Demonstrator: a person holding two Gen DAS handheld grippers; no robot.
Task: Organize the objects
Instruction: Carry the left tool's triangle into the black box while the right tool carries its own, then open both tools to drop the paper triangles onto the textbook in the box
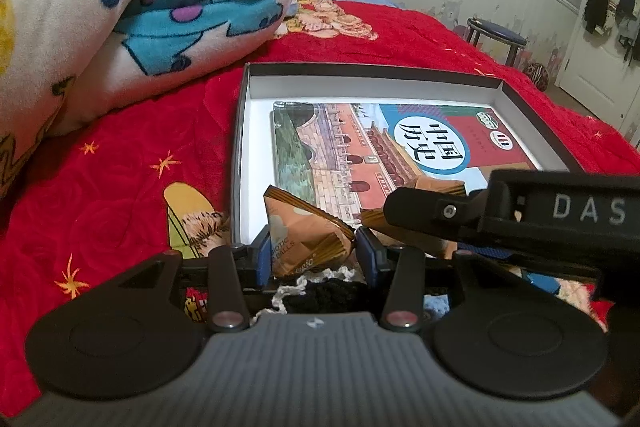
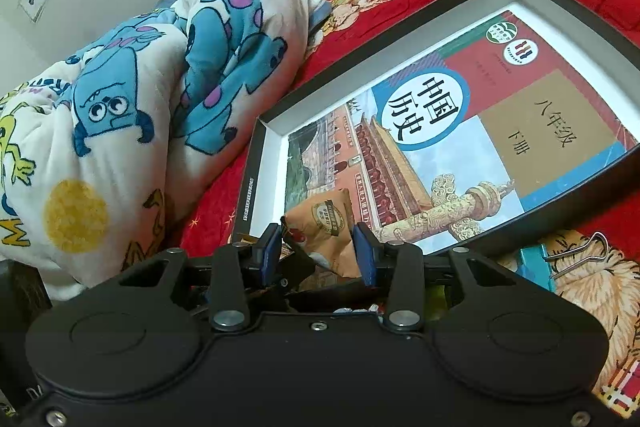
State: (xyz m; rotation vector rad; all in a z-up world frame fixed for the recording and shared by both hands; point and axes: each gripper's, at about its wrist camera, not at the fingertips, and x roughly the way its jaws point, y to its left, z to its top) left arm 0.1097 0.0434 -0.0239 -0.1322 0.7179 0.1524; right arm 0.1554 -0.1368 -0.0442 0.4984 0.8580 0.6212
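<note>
A shallow black box point(image 1: 240, 131) with a white inside lies on the red bedspread and holds a history textbook point(image 1: 360, 143). It also shows in the right wrist view, box point(image 2: 256, 163) and textbook point(image 2: 460, 131). My left gripper point(image 1: 314, 253) is shut on an orange snack packet point(image 1: 304, 231) at the box's near edge. My right gripper point(image 2: 316, 251) is shut on another orange snack packet point(image 2: 326, 227) over the box's near corner. The right gripper's body point(image 1: 520, 211) shows at the right of the left wrist view.
A rolled cartoon blanket point(image 1: 132, 7) lies left of the box, also in the right wrist view point(image 2: 140, 107). A binder clip point(image 2: 576, 251) and a teal object point(image 2: 534, 263) lie near the box's front. Black and white knitted fabric point(image 1: 320, 291) sits under my left gripper. A stool point(image 1: 496, 39) stands beyond the bed.
</note>
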